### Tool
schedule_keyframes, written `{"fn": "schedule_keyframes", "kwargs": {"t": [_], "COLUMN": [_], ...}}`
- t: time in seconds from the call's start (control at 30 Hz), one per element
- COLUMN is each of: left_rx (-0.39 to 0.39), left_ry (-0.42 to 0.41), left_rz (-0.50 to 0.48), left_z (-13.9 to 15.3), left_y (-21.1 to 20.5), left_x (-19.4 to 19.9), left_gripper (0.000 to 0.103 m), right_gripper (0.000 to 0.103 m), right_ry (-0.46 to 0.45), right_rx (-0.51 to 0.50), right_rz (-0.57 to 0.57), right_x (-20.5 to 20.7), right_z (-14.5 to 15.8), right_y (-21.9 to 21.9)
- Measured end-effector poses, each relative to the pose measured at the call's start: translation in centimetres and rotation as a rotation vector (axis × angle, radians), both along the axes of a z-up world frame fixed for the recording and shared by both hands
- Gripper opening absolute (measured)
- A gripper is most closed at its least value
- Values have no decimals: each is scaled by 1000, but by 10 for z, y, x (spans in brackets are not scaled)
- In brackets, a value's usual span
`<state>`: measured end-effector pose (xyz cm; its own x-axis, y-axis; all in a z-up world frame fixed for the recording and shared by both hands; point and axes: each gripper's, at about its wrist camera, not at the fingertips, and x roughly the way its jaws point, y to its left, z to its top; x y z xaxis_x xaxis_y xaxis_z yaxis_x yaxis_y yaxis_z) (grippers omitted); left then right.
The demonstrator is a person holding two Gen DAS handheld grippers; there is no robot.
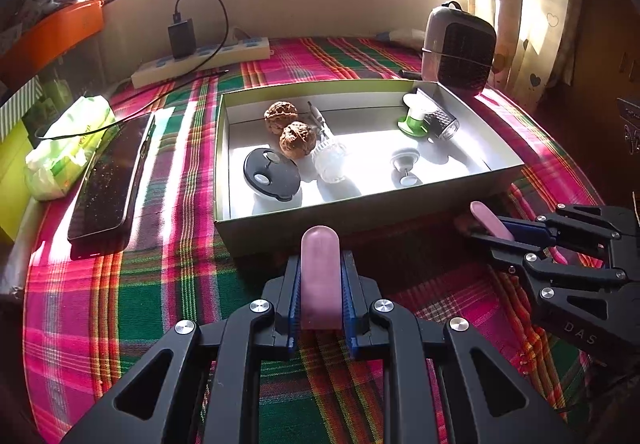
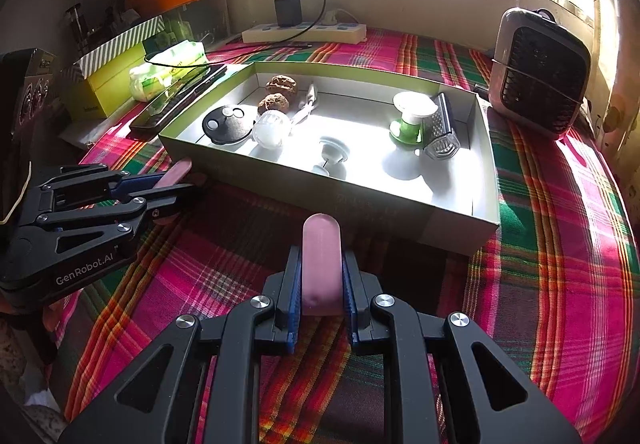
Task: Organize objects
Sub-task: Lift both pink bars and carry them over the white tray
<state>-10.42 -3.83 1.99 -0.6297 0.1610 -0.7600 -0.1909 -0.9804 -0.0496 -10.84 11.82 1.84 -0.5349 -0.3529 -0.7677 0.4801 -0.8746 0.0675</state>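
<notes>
In front of the box (image 1: pixel 360 204), each claw (image 1: pixel 320 284) (image 2: pixel 322 272) pinches a pink bar (image 1: pixel 320 264).

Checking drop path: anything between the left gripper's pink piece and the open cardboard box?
Only bare plaid tablecloth between the pink piece and the cardboard box, per the left wrist view.

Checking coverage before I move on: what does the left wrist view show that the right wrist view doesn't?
Only the left wrist view: the right gripper from the side, shut on a pink piece.

Only the right wrist view: the left gripper from the side, and the striped-lid box.

Both: each camera's own fingers closed on a pink piece, the open box with two walnuts, the heater, and the power strip.
</notes>
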Motion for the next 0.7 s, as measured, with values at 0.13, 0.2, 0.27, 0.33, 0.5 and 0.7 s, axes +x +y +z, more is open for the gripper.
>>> {"fn": "schedule_keyframes", "kwargs": {"t": [0.13,0.2,0.27,0.33,0.5,0.7], "left_rx": [9,11,11,15,22,39], "left_ry": [17,31,43,52,69,76], "left_rz": [-8,-11,-13,-12,-15,-12], "left_z": [9,15,19,23,31,35], "left_y": [0,0,1,1,0,0], "left_x": [3,5,5,4,3,-9], "left_gripper": [16,16,16,16,16,16], "right_gripper": [18,18,18,18,18,18], "right_ry": [11,18,23,29,43,46], "right_rx": [-10,-14,-24,-28,-36,-55], "right_rz": [8,8,8,7,5,-1], "right_x": [2,2,2,1,-1,-16], "right_z": [7,10,14,18,27,35], "right_y": [-1,0,0,1,2,1]}}
